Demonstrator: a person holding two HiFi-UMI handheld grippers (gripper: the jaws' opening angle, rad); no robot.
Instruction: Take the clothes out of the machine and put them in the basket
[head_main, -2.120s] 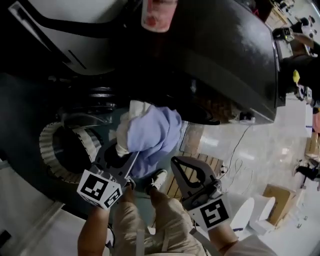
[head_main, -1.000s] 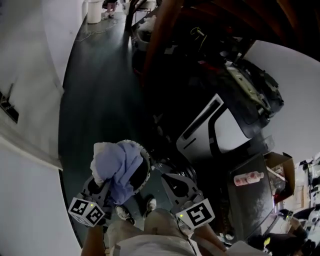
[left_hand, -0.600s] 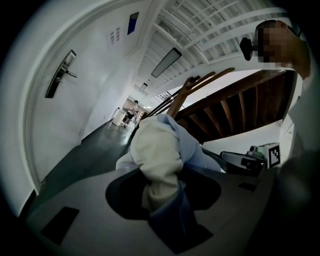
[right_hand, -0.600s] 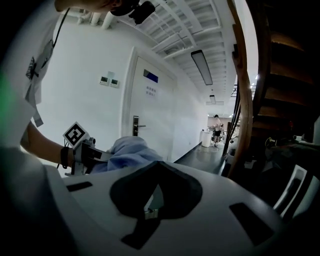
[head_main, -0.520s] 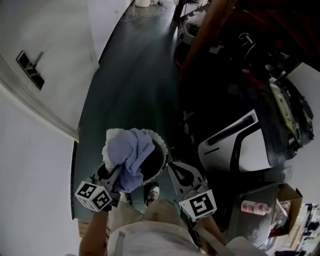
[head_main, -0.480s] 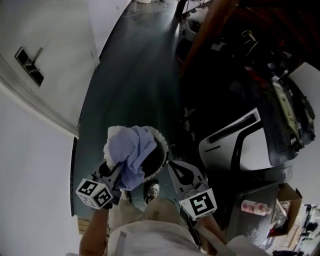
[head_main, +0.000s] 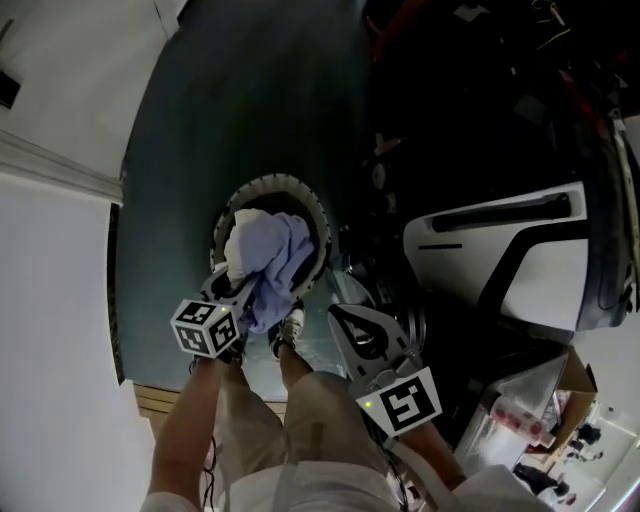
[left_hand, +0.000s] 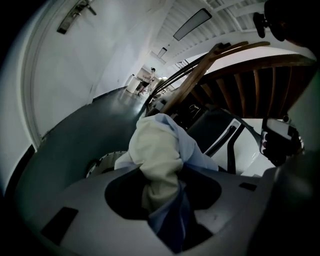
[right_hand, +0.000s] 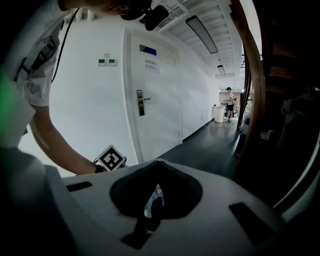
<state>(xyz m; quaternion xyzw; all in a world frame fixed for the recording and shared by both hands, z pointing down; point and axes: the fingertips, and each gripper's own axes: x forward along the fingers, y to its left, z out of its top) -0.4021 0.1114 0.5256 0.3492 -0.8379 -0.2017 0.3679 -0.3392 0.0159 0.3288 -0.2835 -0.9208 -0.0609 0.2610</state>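
A bundle of light blue and cream clothes (head_main: 266, 256) hangs over the mouth of the round white slatted basket (head_main: 318, 222) on the dark floor. My left gripper (head_main: 243, 292) is shut on the bundle's lower end, its marker cube nearest me. In the left gripper view the clothes (left_hand: 161, 145) bulge up out of the left gripper (left_hand: 162, 175), and the basket's rim (left_hand: 98, 165) shows just beyond. My right gripper (head_main: 337, 314) is shut with nothing in it, to the right of the basket. In the right gripper view the right gripper (right_hand: 156, 163) points along a corridor.
The white-and-black machine (head_main: 500, 250) lies to the right. My legs and shoes (head_main: 289, 330) stand just below the basket. A wooden board (head_main: 165, 402) is at the lower left. A white door (right_hand: 155, 95) and wall line the corridor; a person (right_hand: 228, 102) stands far down it.
The view has swung from the machine to the floor. Both grippers have sunk, and the clothes bundle has come down with the left one onto the basket's mouth.
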